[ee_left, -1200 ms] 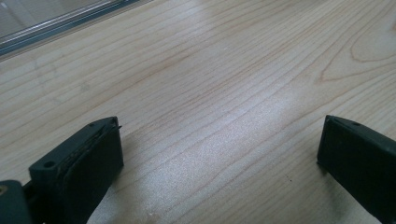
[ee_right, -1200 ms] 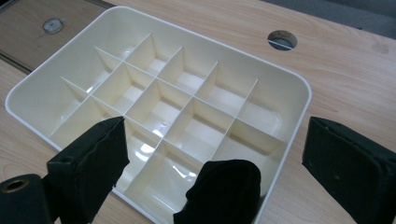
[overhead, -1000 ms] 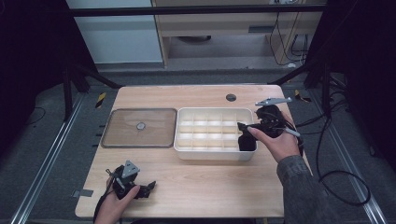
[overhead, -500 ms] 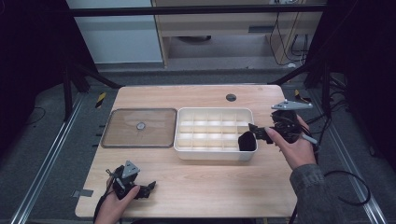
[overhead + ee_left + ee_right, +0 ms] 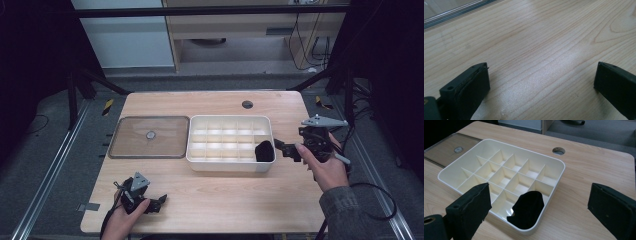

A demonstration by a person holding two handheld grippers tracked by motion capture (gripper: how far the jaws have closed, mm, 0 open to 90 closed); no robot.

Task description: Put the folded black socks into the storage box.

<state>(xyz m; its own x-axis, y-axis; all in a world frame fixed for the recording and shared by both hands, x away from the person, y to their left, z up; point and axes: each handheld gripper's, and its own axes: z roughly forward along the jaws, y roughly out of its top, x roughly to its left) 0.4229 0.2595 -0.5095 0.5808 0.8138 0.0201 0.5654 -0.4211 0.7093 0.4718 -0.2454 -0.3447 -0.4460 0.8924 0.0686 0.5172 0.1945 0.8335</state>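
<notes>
A white divided tray (image 5: pixel 225 166) stands mid-table. A crumpled black soft object (image 5: pixel 264 151) lies in its front-right corner compartment. My right gripper (image 5: pixel 286 149) hovers just right of that corner, apart from the tray and open. In the right gripper view its wide-apart jaws frame the black object (image 5: pixel 527 208) and the tray (image 5: pixel 560 165); nothing is between them (image 5: pixel 540 195). My left gripper (image 5: pixel 154 203) rests near the table's front-left edge. It is open over bare wood (image 5: pixel 541 82).
A clear flat lid with a round knob (image 5: pixel 150 136) lies left of the tray, also seen far left as the lid (image 5: pixel 451 147). A cable hole (image 5: pixel 247 104) sits behind the tray. Table edges lie close to both hands.
My right gripper has drawn back to the right, away from the tray, leaving the black object in the corner compartment. The left gripper has stayed put.
</notes>
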